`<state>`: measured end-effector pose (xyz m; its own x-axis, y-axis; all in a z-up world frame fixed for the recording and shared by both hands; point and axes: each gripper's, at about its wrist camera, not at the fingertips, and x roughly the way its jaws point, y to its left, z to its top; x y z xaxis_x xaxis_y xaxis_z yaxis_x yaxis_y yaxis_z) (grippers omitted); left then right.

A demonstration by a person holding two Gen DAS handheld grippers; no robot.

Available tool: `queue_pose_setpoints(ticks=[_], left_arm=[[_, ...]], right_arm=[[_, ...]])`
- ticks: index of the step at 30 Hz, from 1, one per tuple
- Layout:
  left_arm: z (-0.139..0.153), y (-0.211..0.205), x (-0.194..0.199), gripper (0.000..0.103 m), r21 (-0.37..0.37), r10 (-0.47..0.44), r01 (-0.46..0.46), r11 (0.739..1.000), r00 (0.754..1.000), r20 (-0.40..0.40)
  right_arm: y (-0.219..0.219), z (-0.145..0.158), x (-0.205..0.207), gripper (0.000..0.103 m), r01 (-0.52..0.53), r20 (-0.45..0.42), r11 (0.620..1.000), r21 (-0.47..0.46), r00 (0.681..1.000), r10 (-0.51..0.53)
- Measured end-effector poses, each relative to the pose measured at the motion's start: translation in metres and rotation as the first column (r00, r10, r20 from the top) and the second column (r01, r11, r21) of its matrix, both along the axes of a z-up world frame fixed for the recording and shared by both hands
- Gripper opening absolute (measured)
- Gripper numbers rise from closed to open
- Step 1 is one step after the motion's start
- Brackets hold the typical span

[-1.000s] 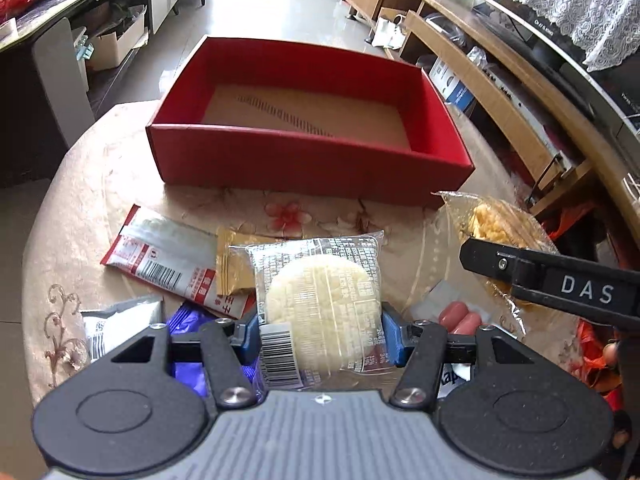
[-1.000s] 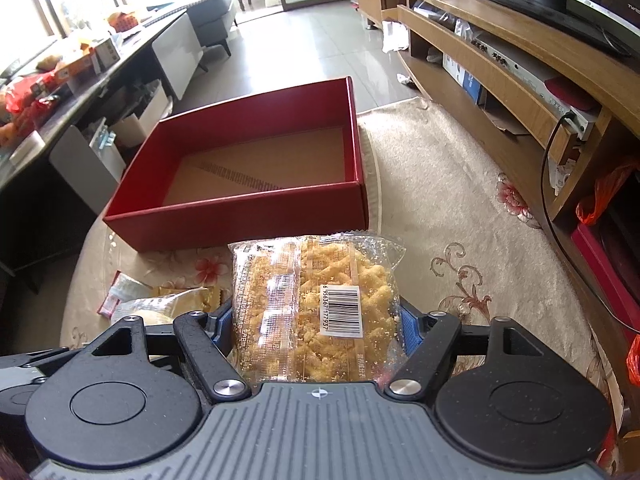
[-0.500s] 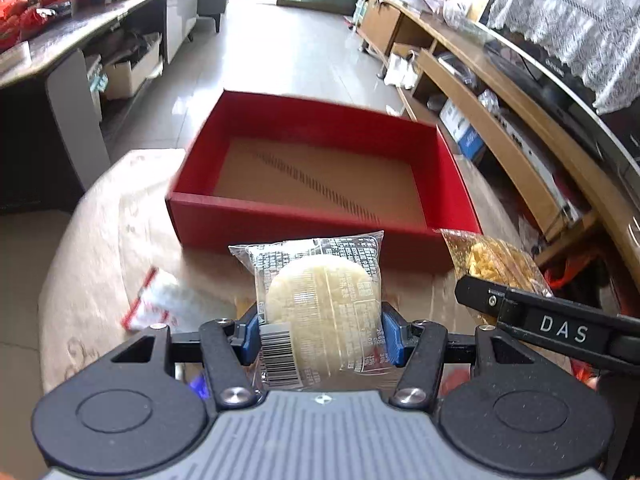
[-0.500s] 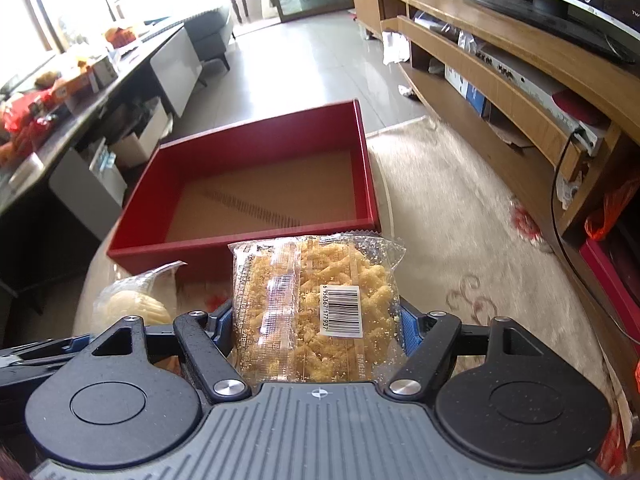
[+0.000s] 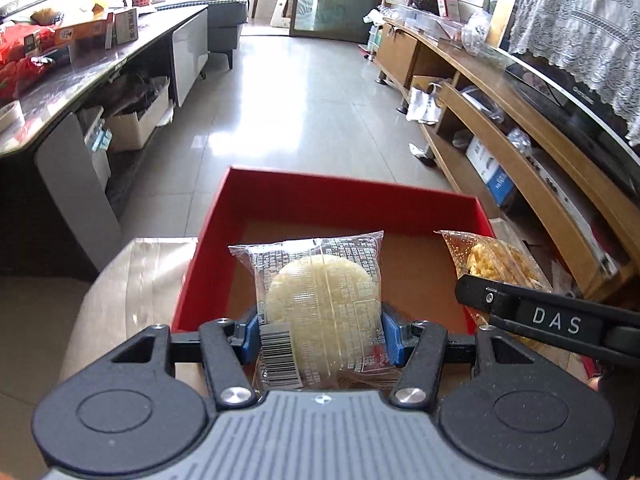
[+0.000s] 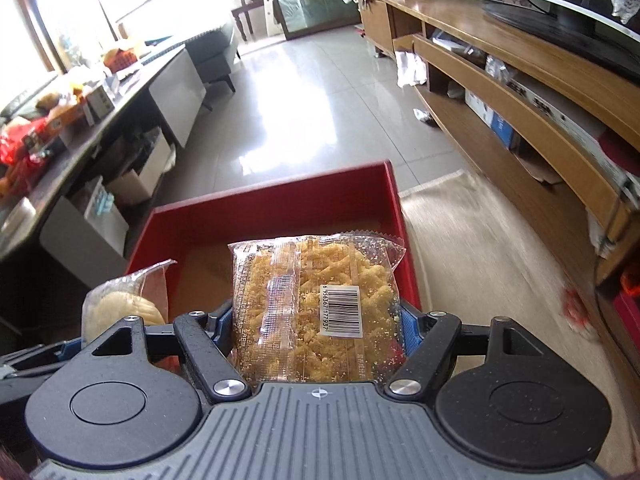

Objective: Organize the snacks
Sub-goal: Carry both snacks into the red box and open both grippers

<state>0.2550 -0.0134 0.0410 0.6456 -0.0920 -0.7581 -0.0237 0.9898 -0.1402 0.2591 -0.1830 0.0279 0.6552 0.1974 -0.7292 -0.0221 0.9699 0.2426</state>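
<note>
Room: a lived-in space with a glossy grey tiled floor (image 5: 288, 92), a long wooden media shelf (image 6: 520, 92) along the right wall and a dark cluttered counter (image 5: 60, 80) on the left.

Surface: a round desk under a beige cloth (image 5: 132, 276), blurred in the right wrist view.

Item 1: a shallow red cardboard box with a brown floor (image 5: 344, 204), standing on the desk, open at the top. Nothing can be seen lying on the parts of its floor in view.

Item 2: a round pale pastry in a clear printed wrapper with a barcode (image 5: 320, 304). It is clamped at its sides between the blue pads of the left gripper (image 5: 320, 338) and held over the near left part of the box.

Item 3: a clear packet of golden crumbly snack with a white barcode label (image 6: 320, 304). It is grasped between the blue pads of the right gripper (image 6: 320, 332) and held over the near right part of the box, beside item 2.
</note>
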Motion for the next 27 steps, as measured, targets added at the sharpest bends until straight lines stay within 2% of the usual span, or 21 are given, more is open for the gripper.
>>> queue_pose_setpoints(ticks=[3,8,14,24,27], left_arm=[[-0.006,0.0,0.016,0.053,0.022,0.007,-0.008,1.0,1.0,0.01],[-0.028,0.0,0.041,0.053,0.038,0.021,-0.02,0.999,1.0,-0.014],[-0.052,0.0,0.055,0.053,0.058,0.019,-0.016,0.998,0.999,-0.042],[-0.073,0.004,0.055,0.055,0.084,0.031,-0.022,0.996,0.994,-0.105],[-0.072,-0.001,0.049,0.057,0.113,0.007,0.005,0.994,0.994,-0.107]], right_arm=[[-0.001,-0.011,0.015,0.079,0.003,-0.008,0.999,0.041,1.0,-0.003],[0.002,-0.037,0.032,0.079,0.003,-0.049,0.999,0.039,0.999,-0.001],[0.005,-0.037,0.045,0.079,-0.021,-0.024,0.999,0.046,0.999,0.022],[0.026,-0.045,0.048,0.08,-0.093,0.017,0.987,-0.129,0.995,0.096],[0.032,-0.046,0.048,0.082,-0.114,0.013,0.978,-0.176,0.993,0.118]])
